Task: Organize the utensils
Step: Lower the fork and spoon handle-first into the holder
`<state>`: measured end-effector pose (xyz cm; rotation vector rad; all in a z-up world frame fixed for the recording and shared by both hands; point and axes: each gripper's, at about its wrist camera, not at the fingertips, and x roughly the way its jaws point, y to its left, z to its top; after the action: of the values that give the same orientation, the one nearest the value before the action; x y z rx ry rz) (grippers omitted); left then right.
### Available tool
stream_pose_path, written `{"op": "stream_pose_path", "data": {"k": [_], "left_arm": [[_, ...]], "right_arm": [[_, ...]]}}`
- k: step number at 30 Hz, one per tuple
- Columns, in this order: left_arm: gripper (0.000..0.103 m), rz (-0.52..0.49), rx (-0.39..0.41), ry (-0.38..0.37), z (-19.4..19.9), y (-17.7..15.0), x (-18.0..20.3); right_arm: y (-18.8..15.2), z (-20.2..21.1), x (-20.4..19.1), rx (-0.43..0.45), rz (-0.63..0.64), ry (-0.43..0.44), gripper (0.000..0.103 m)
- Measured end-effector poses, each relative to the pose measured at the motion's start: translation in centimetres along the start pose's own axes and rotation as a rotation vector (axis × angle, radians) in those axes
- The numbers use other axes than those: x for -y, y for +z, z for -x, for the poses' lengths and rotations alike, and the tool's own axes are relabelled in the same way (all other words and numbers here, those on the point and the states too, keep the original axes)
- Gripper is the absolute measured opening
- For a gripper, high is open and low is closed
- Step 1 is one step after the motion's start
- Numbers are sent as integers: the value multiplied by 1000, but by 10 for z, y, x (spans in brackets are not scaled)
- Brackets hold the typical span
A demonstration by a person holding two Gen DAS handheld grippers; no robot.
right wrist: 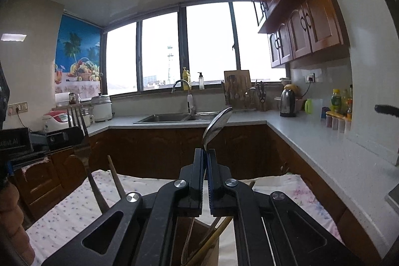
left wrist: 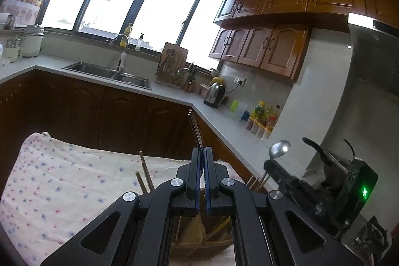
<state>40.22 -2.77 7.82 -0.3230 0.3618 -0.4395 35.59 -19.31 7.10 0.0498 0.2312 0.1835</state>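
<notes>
Steel shines on the spoon: its oval bowl stands up from the right gripper, whose black jaws with blue pads are closed on the neck. The left gripper is also closed, pinching a thin dark utensil seen edge-on. From the right wrist view it looks like a fork with four tines. Both utensils are held in the air above the table. The cloth on the table is soft and wrinkled, white with small blue and red flowers. Just below the grippers stands a brown holder with wooden sticks leaning in it; they rise close to the fingers. The right gripper is near the left one, on its right side. Beyond the table edge are dark wood cabinets and a grey counter with a sink and kettle; the cloth on the left is free.
</notes>
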Motion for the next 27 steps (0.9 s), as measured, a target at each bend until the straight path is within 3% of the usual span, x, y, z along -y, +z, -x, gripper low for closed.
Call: {"op": "stream_pose_path", "data": {"k": [9,20,27], "left_arm": [[1,23,-9,23,-49,-37,-23],[1,-11,-92,43,-56,-77,-21],[1,-9,-124,63,-44,-80,-23]], "right_arm": [[-27,-8,-7,-17,25,13,3],[-51,-1,4,-121,-18,34,4],[-61,0,7,-205,-21,58,4]]}}
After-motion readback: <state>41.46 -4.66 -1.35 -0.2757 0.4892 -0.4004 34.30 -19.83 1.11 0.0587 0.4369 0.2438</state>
